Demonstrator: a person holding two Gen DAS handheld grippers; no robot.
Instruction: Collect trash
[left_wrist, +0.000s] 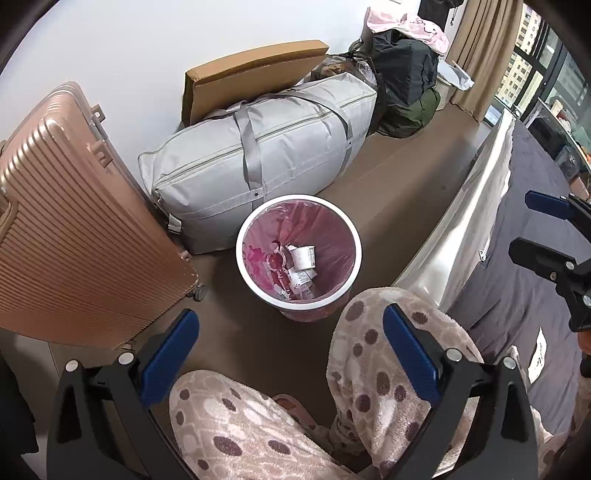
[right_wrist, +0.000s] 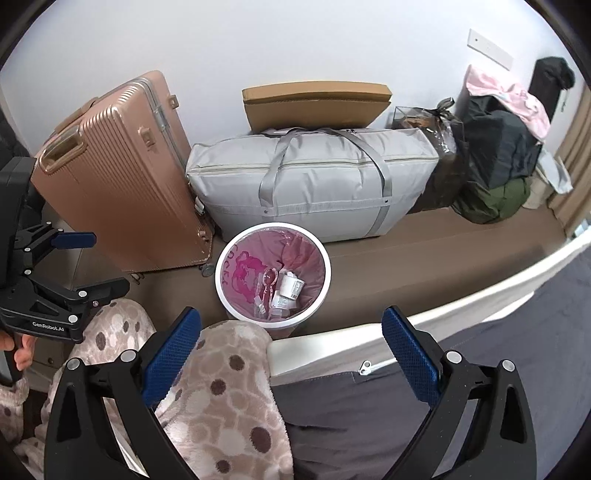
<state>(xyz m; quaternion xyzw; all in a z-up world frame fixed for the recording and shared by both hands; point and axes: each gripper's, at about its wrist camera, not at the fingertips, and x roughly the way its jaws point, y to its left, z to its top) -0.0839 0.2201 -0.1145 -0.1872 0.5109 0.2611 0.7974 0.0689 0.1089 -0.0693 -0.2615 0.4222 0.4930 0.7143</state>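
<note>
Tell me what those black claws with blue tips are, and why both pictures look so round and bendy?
Those are grabbers, like big tongs, and a person holds one in each hand. Each has a small wide-eyed camera, which bends the picture. One picture looks along the left gripper, the other along the right gripper. Both are open and hold nothing. Below them are the person's knees in spotty pyjamas, beside a bed. On the brown floor stands a white trash bin with a pink bag inside; a small white cup and a clear plastic spoon already lie in it. Behind it are a pink-gold suitcase and a big grey bag.
</note>
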